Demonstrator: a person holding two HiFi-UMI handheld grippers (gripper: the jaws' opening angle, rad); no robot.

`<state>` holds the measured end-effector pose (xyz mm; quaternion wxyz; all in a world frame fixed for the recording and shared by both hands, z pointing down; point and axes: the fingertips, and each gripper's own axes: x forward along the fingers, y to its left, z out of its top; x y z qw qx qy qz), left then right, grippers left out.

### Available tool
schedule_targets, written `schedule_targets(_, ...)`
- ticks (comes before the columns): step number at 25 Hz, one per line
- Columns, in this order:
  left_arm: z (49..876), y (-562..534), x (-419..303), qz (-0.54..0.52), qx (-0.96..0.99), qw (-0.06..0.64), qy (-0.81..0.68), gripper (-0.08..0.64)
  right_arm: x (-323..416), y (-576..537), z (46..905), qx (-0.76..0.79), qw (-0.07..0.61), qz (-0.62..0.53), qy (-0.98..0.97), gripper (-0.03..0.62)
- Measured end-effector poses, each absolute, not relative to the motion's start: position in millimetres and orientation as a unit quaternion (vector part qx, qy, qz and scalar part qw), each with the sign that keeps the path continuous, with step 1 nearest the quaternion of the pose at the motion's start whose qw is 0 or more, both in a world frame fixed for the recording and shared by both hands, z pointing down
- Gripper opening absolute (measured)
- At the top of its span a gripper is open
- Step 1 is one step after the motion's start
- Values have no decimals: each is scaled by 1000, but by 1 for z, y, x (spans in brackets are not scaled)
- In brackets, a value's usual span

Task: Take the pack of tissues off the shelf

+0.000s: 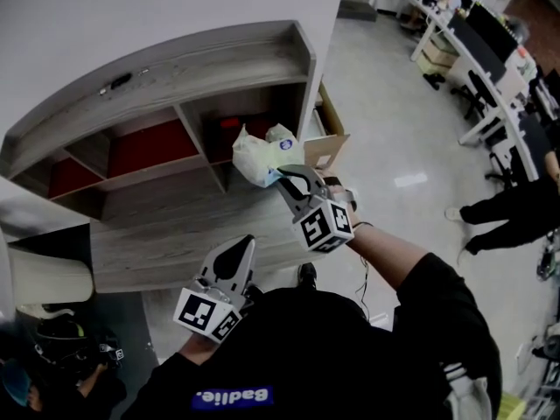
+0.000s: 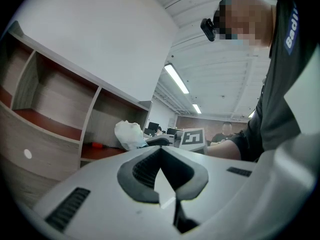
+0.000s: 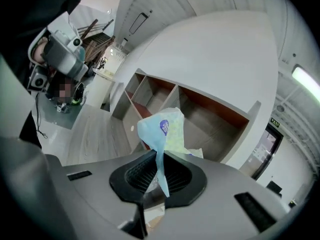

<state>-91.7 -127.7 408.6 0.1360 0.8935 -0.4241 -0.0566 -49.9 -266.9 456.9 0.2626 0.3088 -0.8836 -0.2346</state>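
At the shelf's point(image 1: 175, 68) right end, the right gripper point(image 1: 284, 178) holds the tissue pack point(image 1: 261, 157) in the air in front of the rightmost compartment, clear of the boards. Right gripper view: the jaws are clamped on a flap of the pack's point(image 3: 162, 131) pale blue wrapper. The flap runs down between the pads, and the body of the pack stands above the jaw tips of the right gripper point(image 3: 159, 176). A round purple mark sits on the wrapper's upper part. The shelf point(image 3: 200, 109) lies behind the pack in that view, grey wood with red back panels. The left gripper point(image 1: 241, 245) hangs lower, close to the person's torso and well apart from the pack. Left gripper view: its jaws are together at the tips of the left gripper point(image 2: 161, 151), with nothing between them. That view also shows the pack point(image 2: 129, 134) in front of the shelf point(image 2: 50, 109), and a small red item point(image 2: 98, 145) lying on the compartment floor behind it. A cardboard box point(image 1: 328, 151) stands just beside the shelf's right side. Desks point(image 1: 472, 51) and a second person point(image 1: 516, 208) are well apart, at the head view's right.
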Motion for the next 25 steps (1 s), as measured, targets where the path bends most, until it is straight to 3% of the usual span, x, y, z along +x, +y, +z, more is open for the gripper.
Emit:
schedule_targets(7, 408, -131, -82, -54, 897, 137, -416, 2, -37, -235, 439, 314, 213, -142, -914, 55)
schedule_targets(25, 404, -128, -60, -46, 908, 120, -399, 2, -29, -182, 424, 283, 115, -33, -952, 55)
